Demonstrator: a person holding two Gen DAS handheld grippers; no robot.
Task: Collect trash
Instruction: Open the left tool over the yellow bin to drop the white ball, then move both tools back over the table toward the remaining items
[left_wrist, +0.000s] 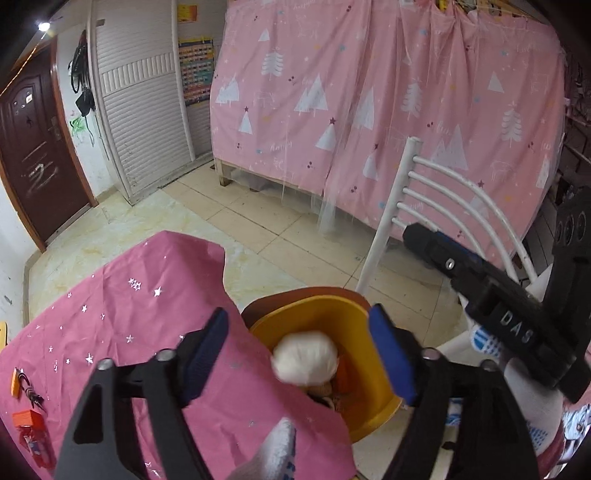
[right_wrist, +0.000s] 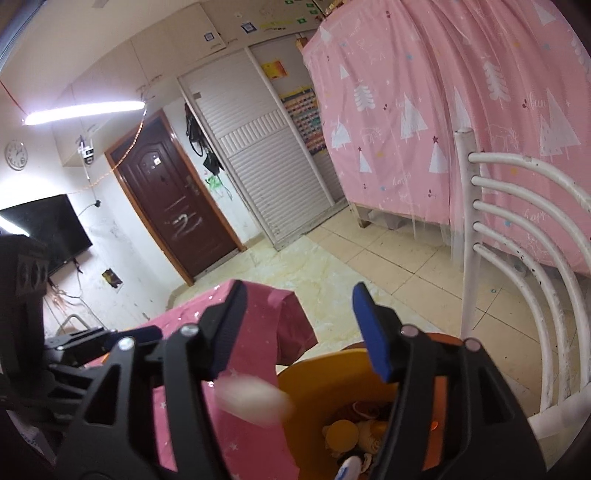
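Left wrist view catches a white wad (left_wrist: 306, 357) over the yellow bin (left_wrist: 376, 402); right wrist view blurs it. Both grippers, left gripper (left_wrist: 299, 354) and right gripper (right_wrist: 295, 328), gape, gripping nothing.

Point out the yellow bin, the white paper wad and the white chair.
yellow bin (left_wrist: 384, 410), left wrist view, right rim.
white paper wad (left_wrist: 306, 357), left wrist view, its middle.
white chair (right_wrist: 466, 236), right wrist view, backrest post.
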